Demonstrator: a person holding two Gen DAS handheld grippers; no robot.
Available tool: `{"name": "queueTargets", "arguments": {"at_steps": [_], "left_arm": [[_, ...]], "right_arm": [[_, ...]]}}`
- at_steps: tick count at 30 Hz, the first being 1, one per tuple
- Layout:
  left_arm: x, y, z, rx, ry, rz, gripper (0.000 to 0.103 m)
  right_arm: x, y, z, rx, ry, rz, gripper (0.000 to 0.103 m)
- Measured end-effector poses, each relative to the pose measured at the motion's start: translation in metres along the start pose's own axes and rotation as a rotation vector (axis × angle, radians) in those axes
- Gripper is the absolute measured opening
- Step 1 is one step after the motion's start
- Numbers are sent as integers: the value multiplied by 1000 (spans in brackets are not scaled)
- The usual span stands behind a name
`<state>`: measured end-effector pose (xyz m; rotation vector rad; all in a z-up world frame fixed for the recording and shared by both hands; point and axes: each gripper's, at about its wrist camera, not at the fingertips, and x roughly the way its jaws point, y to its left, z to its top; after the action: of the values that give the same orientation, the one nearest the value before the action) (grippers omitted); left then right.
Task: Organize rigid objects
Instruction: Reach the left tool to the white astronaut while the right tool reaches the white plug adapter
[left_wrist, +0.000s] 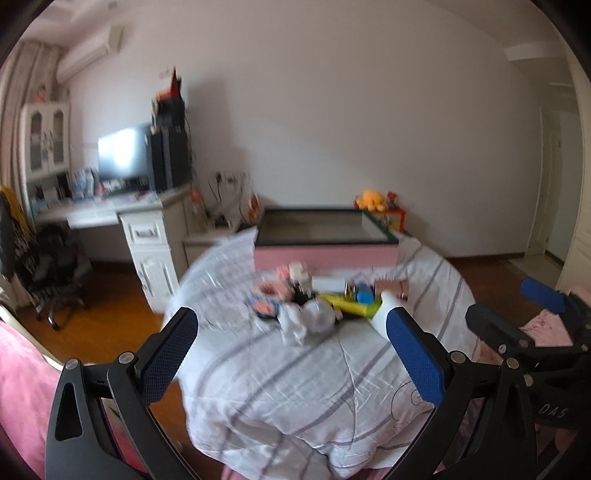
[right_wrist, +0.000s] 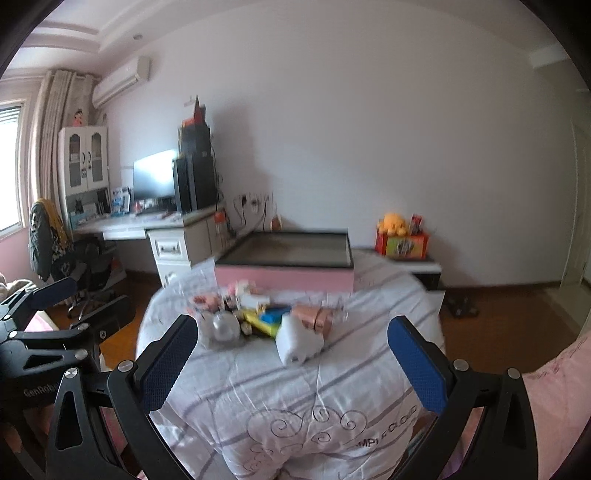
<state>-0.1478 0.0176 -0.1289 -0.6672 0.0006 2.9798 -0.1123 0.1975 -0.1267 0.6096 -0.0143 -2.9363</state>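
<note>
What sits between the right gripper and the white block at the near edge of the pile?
Nothing visible does. The right gripper is open, and only bare striped quilt lies between its jaws and the white block. The rest of the pile lies behind and left of it.

The left tool (left_wrist: 291, 347) is held level with its two blue-padded fingers (left_wrist: 168, 354) spread wide, nothing between them. The right tool (right_wrist: 291, 350) sits just beside it to the right, equally level, its fingers (right_wrist: 417, 365) also spread wide and empty.
</note>
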Motion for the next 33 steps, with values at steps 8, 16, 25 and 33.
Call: {"name": "queueTargets", "arguments": {"at_steps": [8,16,25,33], "left_arm": [[83,4,-24,-48,196,-2,103],[127,16,-32,-44,284,58,103],[173,4,-30,45,368,48,103],[179,5,-30,28,350,19,103]], "right_arm": [[75,-23,-28,11,177,-8,103],[139,-21,-35,0,298,19,103],[162,-28,-31,12,329,8,103],[167,-28,-32,-52,337,43,103]]}}
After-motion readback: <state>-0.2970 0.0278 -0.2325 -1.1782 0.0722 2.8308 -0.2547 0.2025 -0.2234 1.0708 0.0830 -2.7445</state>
